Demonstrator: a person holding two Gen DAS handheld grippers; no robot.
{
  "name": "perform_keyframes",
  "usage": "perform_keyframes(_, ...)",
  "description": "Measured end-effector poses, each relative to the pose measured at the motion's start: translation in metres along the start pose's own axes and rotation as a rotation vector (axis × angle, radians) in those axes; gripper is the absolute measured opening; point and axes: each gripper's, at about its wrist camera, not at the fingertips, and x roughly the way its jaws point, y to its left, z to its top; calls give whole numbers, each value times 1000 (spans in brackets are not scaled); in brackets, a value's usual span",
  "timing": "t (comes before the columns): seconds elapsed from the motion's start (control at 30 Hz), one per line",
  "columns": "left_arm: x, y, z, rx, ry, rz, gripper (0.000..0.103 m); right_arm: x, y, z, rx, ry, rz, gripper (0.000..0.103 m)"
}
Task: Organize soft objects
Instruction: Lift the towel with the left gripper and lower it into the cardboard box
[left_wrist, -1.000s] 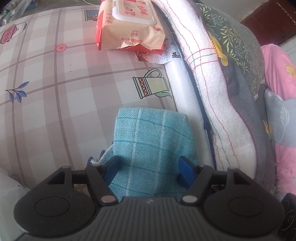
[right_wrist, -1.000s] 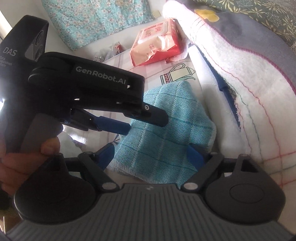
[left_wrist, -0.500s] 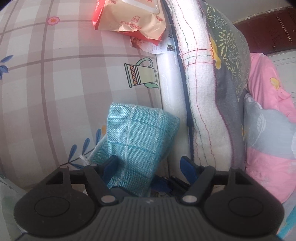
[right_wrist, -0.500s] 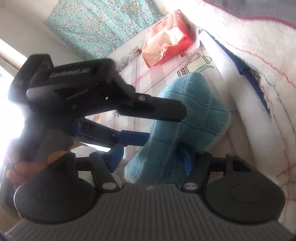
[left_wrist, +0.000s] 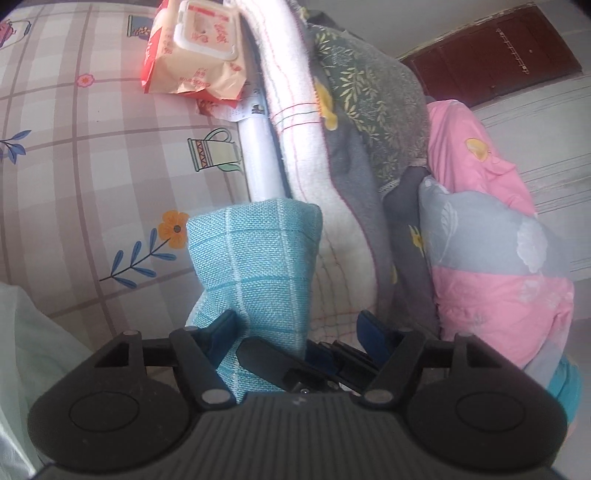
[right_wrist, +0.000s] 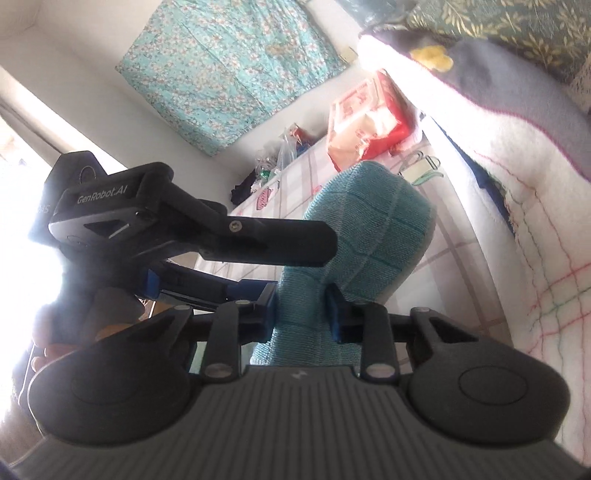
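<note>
**Teal cloth pinched and held above the checked sheet**

Nearest to us in the right wrist view, the right gripper (right_wrist: 301, 310) has its blue pads pressed into a narrow waist of the teal cloth (right_wrist: 369, 236), and its jaws are closing further on it. The cloth is a coarse woven piece with a paler grid of lines; above the pinch it swells into a rounded, bunched head. Just to the left, the left gripper (right_wrist: 207, 236) reaches in, its black finger lying across the cloth's side, a hand (right_wrist: 48, 347) behind it in the glare.

From the left wrist view, the left gripper (left_wrist: 295, 328) has its jaws spread wide though closing. The teal cloth (left_wrist: 258, 266) stands between them nearer the left pad, and whether that pad touches it we cannot tell. The right gripper's black finger (left_wrist: 269, 360) crosses under the cloth at the bottom.

Beyond the cloth lies the bed sheet (left_wrist: 74, 155), smooth, checked in grey and pink with printed flowers and jugs. To the right rises a stack of folded bedding: a fluffy white blanket (left_wrist: 295, 122) with coloured stitch lines, a grey leaf-print quilt (left_wrist: 369, 103), and a pink and grey quilt (left_wrist: 491, 240). Farther off, a crinkled red and cream pack of wet wipes (left_wrist: 195, 59) with a hard white flip lid lies on the sheet beside the blanket. In the right wrist view, a teal floral fabric (right_wrist: 229, 62) hangs on the far wall.
</note>
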Motion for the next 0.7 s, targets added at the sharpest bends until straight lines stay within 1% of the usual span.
perform_keyframes(0.07, -17, -9, -12, 27, -17, -15, 62, -16, 23, -5, -76, -40, -21, 26)
perform_keyframes(0.13, -33, -16, -25, 48, -32, -23, 52, -32, 44, -13, -154, -73, -46, 26)
perform_keyframes(0.17, -39, -20, -31, 61, -38, -25, 50, -49, 57, -22, -205, -94, -57, 26)
perform_keyframes(0.23, -52, -28, -46, 86, -53, -17, 41, -64, 80, -33, -292, -123, -77, 26)
perform_keyframes(0.3, -64, -35, -61, 105, -68, -9, 37, -77, 102, -47, -370, -145, -94, 26)
perform_keyframes(0.33, -71, -37, -70, 112, -81, -7, 37, -83, 111, -54, -399, -155, -105, 26)
perform_keyframes(0.43, -94, -41, -94, 127, -125, -9, 35, -96, 137, -71, -455, -180, -117, 26)
perform_keyframes(0.53, -120, -38, -116, 128, -172, -17, 33, -109, 158, -86, -472, -201, -84, 26)
perform_keyframes(0.67, -161, -27, -149, 114, -252, -28, 30, -121, 186, -105, -482, -216, 4, 27)
perform_keyframes(0.7, -172, -24, -158, 111, -277, -27, 30, -123, 194, -110, -486, -215, 31, 28)
